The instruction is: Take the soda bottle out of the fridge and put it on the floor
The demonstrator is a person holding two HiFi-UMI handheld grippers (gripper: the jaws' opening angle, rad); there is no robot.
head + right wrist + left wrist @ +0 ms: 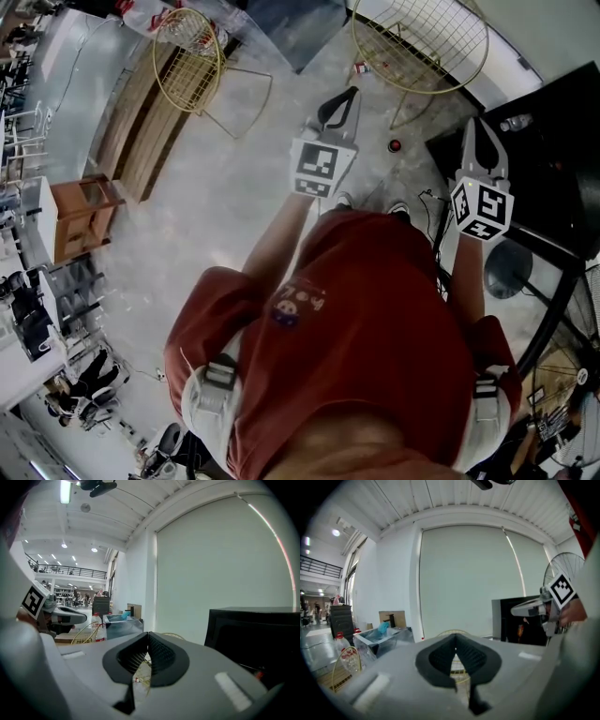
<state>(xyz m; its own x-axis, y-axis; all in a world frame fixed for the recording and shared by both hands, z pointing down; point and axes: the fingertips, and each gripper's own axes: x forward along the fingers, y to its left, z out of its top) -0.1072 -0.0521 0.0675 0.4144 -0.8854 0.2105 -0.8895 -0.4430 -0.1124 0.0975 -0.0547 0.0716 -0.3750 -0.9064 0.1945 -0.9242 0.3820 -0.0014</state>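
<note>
Black fridge (562,131) near | left gripper (351,93) jaws together | right gripper (479,122) likewise

A person (366,328) stands in the middle of the floor (234,197). Ahead stand a left wire chair (190,58) and a right wire chair (419,37), well apart. The fridge (553,159) stands to the person's right, near the right wire chair. A wooden platform (141,122) runs along the floor's left edge, with a small cabinet (82,217) at its nearer end.
</note>
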